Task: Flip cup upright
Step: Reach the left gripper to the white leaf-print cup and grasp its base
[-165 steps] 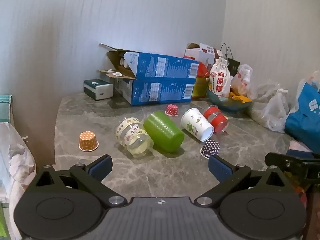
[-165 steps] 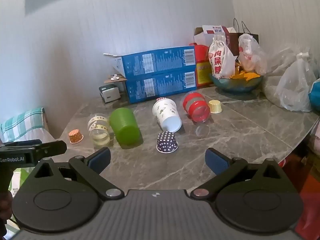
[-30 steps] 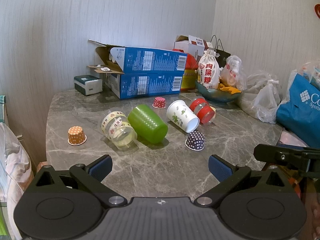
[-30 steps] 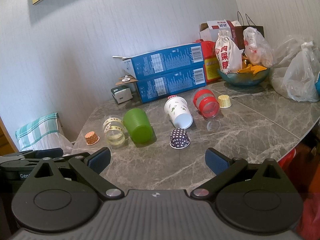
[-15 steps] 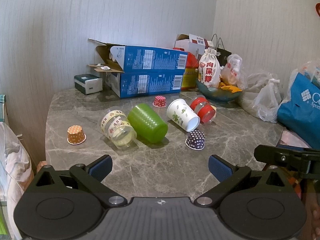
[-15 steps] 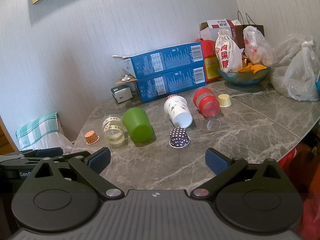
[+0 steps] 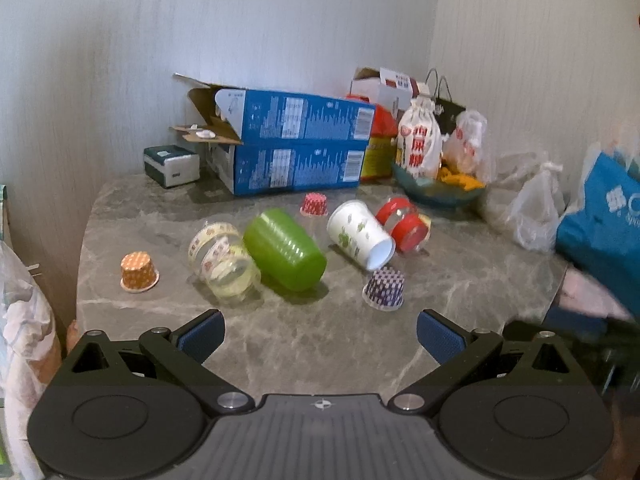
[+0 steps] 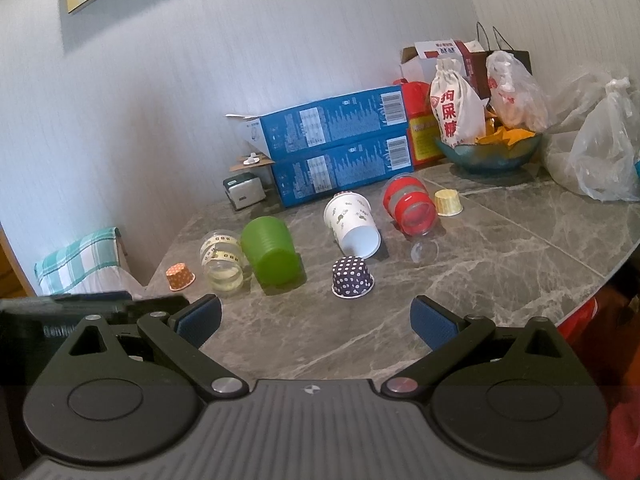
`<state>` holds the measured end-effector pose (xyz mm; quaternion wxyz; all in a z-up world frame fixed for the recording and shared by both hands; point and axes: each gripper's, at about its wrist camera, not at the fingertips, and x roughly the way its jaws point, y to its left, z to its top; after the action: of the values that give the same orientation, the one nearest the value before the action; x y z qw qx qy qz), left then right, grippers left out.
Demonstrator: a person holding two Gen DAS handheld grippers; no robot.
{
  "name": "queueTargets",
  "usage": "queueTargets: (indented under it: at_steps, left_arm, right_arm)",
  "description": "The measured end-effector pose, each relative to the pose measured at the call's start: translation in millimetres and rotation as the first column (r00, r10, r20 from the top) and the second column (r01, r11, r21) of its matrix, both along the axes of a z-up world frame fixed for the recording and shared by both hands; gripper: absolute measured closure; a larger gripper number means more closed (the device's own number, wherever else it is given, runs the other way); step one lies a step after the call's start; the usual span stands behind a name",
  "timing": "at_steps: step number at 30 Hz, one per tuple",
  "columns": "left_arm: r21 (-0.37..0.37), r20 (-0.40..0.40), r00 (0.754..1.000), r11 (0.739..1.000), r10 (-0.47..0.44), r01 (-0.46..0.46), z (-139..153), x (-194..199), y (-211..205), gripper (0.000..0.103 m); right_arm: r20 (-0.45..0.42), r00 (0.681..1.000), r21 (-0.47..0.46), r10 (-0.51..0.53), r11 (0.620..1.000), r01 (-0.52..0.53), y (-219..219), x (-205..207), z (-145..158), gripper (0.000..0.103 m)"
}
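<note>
Several cups lie on their sides on the grey marble table (image 7: 320, 344): a clear cup with yellow bands (image 7: 222, 260) (image 8: 222, 258), a green cup (image 7: 284, 249) (image 8: 270, 254), a white printed paper cup (image 7: 360, 234) (image 8: 352, 224) and a red-banded clear cup (image 7: 404, 220) (image 8: 408, 204). Small paper cups stand upside down: orange (image 7: 138, 272) (image 8: 180, 276), dark blue dotted (image 7: 385, 289) (image 8: 352, 277), red dotted (image 7: 314, 204). A yellow one (image 8: 448, 202) stands by the red cup. My left gripper (image 7: 318, 336) and right gripper (image 8: 314, 320) are open, empty, and short of the cups.
Two stacked blue boxes (image 7: 296, 148) (image 8: 340, 144), a small green-white box (image 7: 172, 165), a bowl of snacks (image 8: 488, 152), a cloth pouch (image 8: 456, 108) and plastic bags (image 8: 600, 152) line the back and right. A blue bag (image 7: 600, 224) sits at the right edge.
Both grippers have moved slightly closer to the cups; the views shifted a little. Nothing on the table has moved. Both jaws stay open.
</note>
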<state>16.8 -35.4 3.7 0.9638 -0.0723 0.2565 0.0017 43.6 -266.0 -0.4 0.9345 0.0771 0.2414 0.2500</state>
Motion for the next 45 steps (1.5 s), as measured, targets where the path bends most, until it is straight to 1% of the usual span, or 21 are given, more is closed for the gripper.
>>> queueTargets:
  at_steps: [2, 5, 9, 12, 13, 14, 16, 19, 20, 21, 23, 25, 27, 30, 32, 34, 36, 39, 41, 43, 45]
  left_arm:
    - [0.002, -0.013, 1.000, 1.000, 0.005, -0.005, 4, 10, -1, 0.000]
    - [0.009, -0.060, 0.998, 1.000, -0.017, 0.018, 10, 39, -4, 0.000]
    - [-0.008, -0.139, 0.989, 0.999, -0.046, 0.046, 22, 92, -19, 0.000]
    - [-0.004, -0.221, 0.974, 0.998, -0.056, 0.057, 30, 143, -44, 0.000]
    - [-0.003, -0.242, 0.968, 0.998, -0.058, 0.059, 29, 159, -50, 0.004]
    - [-0.013, -0.278, 0.959, 0.999, -0.048, 0.046, 27, 177, -56, 0.008]
    - [-0.028, -0.365, 0.931, 0.999, -0.027, 0.018, 18, 214, -66, 0.015]
    - [-0.013, -0.474, 0.879, 0.999, 0.041, -0.053, -3, 261, -74, 0.019]
    - [-0.010, -0.496, 0.866, 0.997, 0.060, -0.075, -8, 272, -75, 0.021]
    - [-0.002, -0.513, 0.855, 0.996, 0.072, -0.086, -12, 278, -77, 0.021]
    - [0.007, -0.526, 0.845, 0.994, 0.094, -0.106, -20, 290, -80, 0.021]
    - [0.007, -0.553, 0.826, 0.992, 0.110, -0.127, -28, 301, -81, 0.021]
    - [0.015, -0.569, 0.813, 0.989, 0.128, -0.145, -35, 309, -81, 0.022]
    - [0.013, -0.586, 0.797, 0.984, 0.150, -0.176, -43, 317, -79, 0.031]
    - [0.016, -0.589, 0.792, 0.982, 0.161, -0.188, -47, 320, -78, 0.039]
    - [0.012, -0.591, 0.790, 0.981, 0.163, -0.193, -48, 320, -77, 0.040]
    - [0.013, -0.580, 0.798, 0.981, 0.165, -0.193, -46, 317, -77, 0.041]
    - [0.026, -0.557, 0.817, 0.986, 0.152, -0.166, -36, 308, -78, 0.041]
    - [0.015, -0.537, 0.835, 0.991, 0.121, -0.134, -24, 297, -77, 0.042]
    - [-0.006, -0.506, 0.859, 0.996, 0.074, -0.089, -6, 277, -75, 0.042]
    - [-0.001, -0.471, 0.882, 1.000, 0.017, -0.020, 13, 249, -73, 0.042]
  right_arm:
    - [0.001, 1.000, -0.005, 0.003, 1.000, -0.003, -1, 2, -4, 0.001]
    - [-0.017, 1.000, 0.011, 0.005, 1.000, -0.005, -4, 5, -10, 0.001]
    - [-0.062, 0.998, 0.033, 0.014, 0.999, -0.012, -10, 10, -21, 0.001]
    - [-0.098, 0.995, 0.056, 0.018, 0.998, -0.012, -20, 14, -28, 0.001]
    - [-0.108, 0.994, 0.063, 0.015, 0.998, -0.008, -23, 15, -30, 0.001]
    - [-0.117, 0.993, 0.068, 0.013, 0.998, -0.005, -27, 16, -32, 0.001]
    - [-0.134, 0.991, 0.086, 0.004, 0.996, 0.007, -38, 18, -34, 0.001]
    - [-0.155, 0.988, 0.106, -0.001, 0.994, 0.017, -52, 20, -37, 0.001]
    - [-0.159, 0.987, 0.107, -0.001, 0.994, 0.019, -55, 20, -38, 0.001]
    - [-0.161, 0.987, 0.106, -0.006, 0.994, 0.023, -61, 21, -39, 0.001]
    - [-0.161, 0.987, 0.112, -0.019, 0.993, 0.038, -70, 23, -40, 0.001]
    - [-0.167, 0.986, 0.134, -0.027, 0.990, 0.050, -80, 26, -42, 0.001]
    - [-0.176, 0.984, 0.153, -0.028, 0.987, 0.056, -88, 29, -44, 0.001]
    - [-0.187, 0.982, 0.159, -0.035, 0.985, 0.065, -95, 33, -49, 0.001]
    - [-0.193, 0.981, 0.166, -0.036, 0.984, 0.068, -98, 35, -52, 0.001]
    - [-0.196, 0.980, 0.175, -0.037, 0.982, 0.072, -101, 37, -54, 0.001]
    - [-0.197, 0.980, 0.183, -0.036, 0.980, 0.073, -101, 37, -55, 0.001]
    - [-0.202, 0.979, 0.189, -0.036, 0.979, 0.076, -102, 38, -57, 0.001]
    - [-0.204, 0.978, 0.195, -0.037, 0.978, 0.077, -100, 38, -57, 0.001]
    - [-0.210, 0.977, 0.211, -0.034, 0.974, 0.079, -99, 37, -55, 0.001]
    - [-0.219, 0.975, 0.230, -0.029, 0.970, 0.081, -98, 36, -54, 0.001]
